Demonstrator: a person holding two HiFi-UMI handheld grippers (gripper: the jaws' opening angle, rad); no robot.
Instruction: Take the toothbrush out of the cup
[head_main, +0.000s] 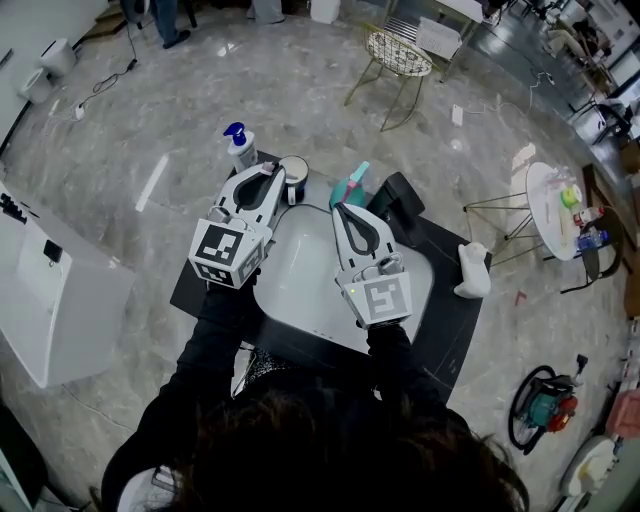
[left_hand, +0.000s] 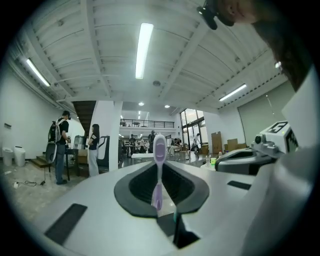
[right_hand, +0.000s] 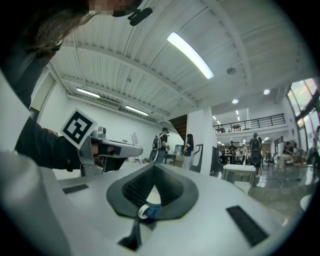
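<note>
In the left gripper view a lilac toothbrush (left_hand: 159, 167) stands upright between the dark pads of my left gripper (left_hand: 158, 196), its brush head up; the jaws are shut on its handle. In the head view that left gripper (head_main: 266, 174) is held up beside the white cup (head_main: 295, 168) on the black counter (head_main: 452, 312); the brush itself is too small to make out there. My right gripper (head_main: 345, 212) hovers over the white basin (head_main: 300, 275). Its jaws (right_hand: 150, 200) are shut and hold nothing; a small blue and white thing (right_hand: 148, 210) shows past their tips.
A blue-capped spray bottle (head_main: 239, 143) stands behind the cup. A teal object (head_main: 351, 185) and a black box (head_main: 397, 195) sit at the back of the counter, a white object (head_main: 472, 270) at its right end. People stand in the hall beyond.
</note>
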